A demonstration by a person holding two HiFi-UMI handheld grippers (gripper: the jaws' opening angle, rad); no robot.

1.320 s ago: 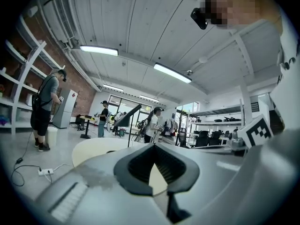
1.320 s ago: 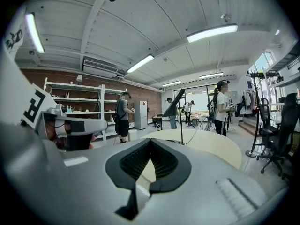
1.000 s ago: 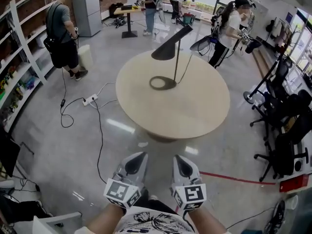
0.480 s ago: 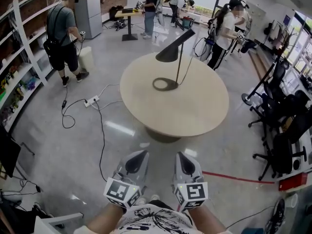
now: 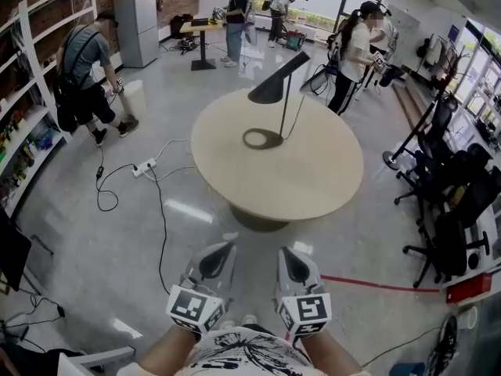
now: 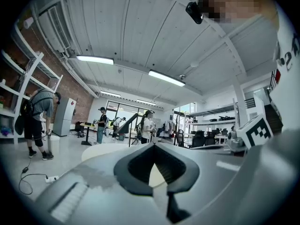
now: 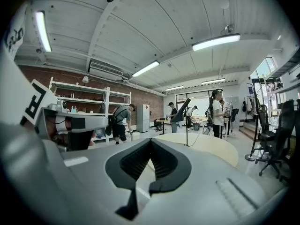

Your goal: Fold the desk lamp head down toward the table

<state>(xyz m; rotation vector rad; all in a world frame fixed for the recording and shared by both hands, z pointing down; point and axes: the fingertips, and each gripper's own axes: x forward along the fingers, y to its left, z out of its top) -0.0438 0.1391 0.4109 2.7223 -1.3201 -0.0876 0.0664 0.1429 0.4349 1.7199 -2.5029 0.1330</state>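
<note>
A black desk lamp stands on the far side of a round beige table (image 5: pixel 297 182). Its cone head (image 5: pixel 275 83) is raised on a slanted arm above a thin stem and a round base (image 5: pixel 262 139). Both grippers hover low over the floor, well short of the table. My left gripper (image 5: pixel 222 251) and right gripper (image 5: pixel 289 254) are shut with nothing held. In the left gripper view the lamp (image 6: pixel 127 123) is far beyond the closed gripper (image 6: pixel 153 146). The right gripper view shows the lamp (image 7: pixel 181 110) on the table (image 7: pixel 213 149), past the gripper (image 7: pixel 150 141).
A power strip (image 5: pixel 144 164) and black cables lie on the floor left of the table. Office chairs (image 5: pixel 458 210) crowd the right side and shelves (image 5: pixel 31 100) line the left wall. Several people stand behind the table. A red line (image 5: pixel 376 286) marks the floor.
The view has shifted a little toward the table. The person at the left shelves has bent over and moved. The lamp and both grippers are as before.
</note>
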